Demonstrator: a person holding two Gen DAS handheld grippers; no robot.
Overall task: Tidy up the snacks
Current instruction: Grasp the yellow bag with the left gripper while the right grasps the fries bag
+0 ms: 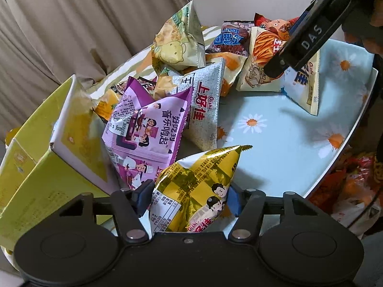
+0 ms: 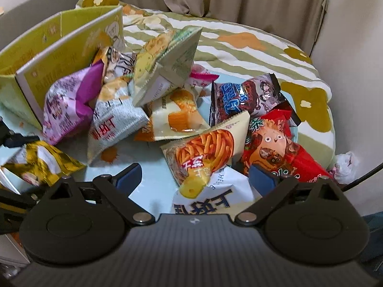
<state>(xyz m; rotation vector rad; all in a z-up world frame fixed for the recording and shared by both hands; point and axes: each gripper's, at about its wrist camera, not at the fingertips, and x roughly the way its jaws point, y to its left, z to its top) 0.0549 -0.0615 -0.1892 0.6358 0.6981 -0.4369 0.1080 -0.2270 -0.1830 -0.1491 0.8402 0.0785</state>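
Note:
A heap of snack bags lies on a round table with a light-blue daisy cloth (image 1: 287,148). My left gripper (image 1: 189,199) is shut on a gold snack bag (image 1: 198,179) at the table's near edge, its blue pads pressing both sides. This gold bag (image 2: 40,162) also shows at the left of the right wrist view. My right gripper (image 2: 195,177) stands open over a white bag with blue letters (image 2: 215,198) and an orange-sticks bag (image 2: 210,146), pads touching neither. A purple bag (image 1: 146,129) and a grey bag (image 1: 205,105) lean against each other.
An open yellow-green cardboard box (image 1: 59,143) stands at the table's left, flap up. A green bag (image 1: 177,40), a dark chocolate bag (image 2: 244,98) and a red bag (image 2: 275,150) lie further back. A striped quilt (image 2: 239,47) and curtains are behind. Plastic bags (image 1: 347,191) sit on the floor.

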